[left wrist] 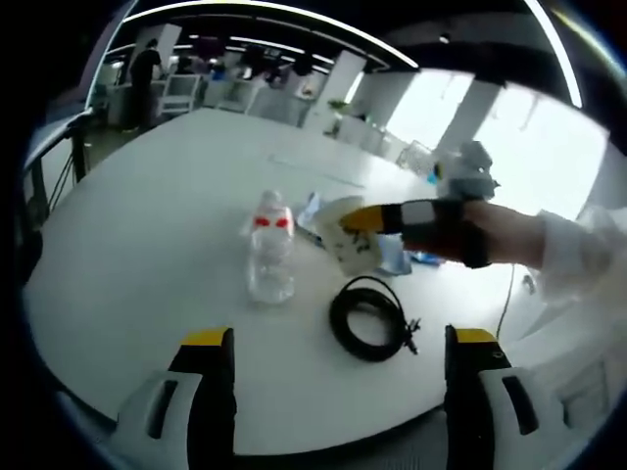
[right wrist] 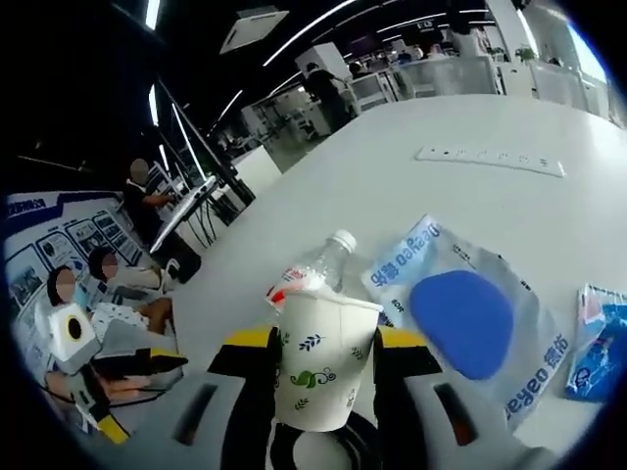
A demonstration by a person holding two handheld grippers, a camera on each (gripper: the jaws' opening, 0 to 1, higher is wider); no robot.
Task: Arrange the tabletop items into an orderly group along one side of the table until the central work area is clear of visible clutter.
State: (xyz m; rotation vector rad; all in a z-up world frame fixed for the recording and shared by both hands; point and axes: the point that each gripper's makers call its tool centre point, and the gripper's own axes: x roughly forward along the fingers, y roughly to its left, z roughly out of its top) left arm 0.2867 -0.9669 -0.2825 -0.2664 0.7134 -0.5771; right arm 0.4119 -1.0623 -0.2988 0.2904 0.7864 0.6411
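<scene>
Left gripper view, own gripper: the left gripper (left wrist: 338,343) hangs above the near table edge, jaws spread wide with nothing between them; presumably kept free for the next item.
Left gripper view, table: the white table (left wrist: 147,225) carries a clear plastic bottle (left wrist: 269,253) with a red label, lying near the middle.
Left gripper view, cable: a coiled black cable (left wrist: 370,317) rests just beside the bottle, nearer the edge.
Left gripper view, other gripper: the right gripper (left wrist: 364,219) enters from the right, clamped on a paper cup (left wrist: 351,238) above the packets; judged to be mid-carry.
Right gripper view, own gripper: the right gripper (right wrist: 323,362) grips the paper cup (right wrist: 319,357) by its side walls, upright, so it can be set down standing.
Right gripper view, bottle: the plastic bottle (right wrist: 313,266) lies just behind the cup, cap pointing away.
Right gripper view, packets: a clear pouch (right wrist: 460,313) with a blue pad sits beside a small blue packet (right wrist: 598,343).
Right gripper view, added detail: a white power strip (right wrist: 490,160) lies well apart, farther up the table (right wrist: 392,157).
Difference: the leaf print on the cup reads clearly here; the cable's full coil reads clearly in the left gripper view.
</scene>
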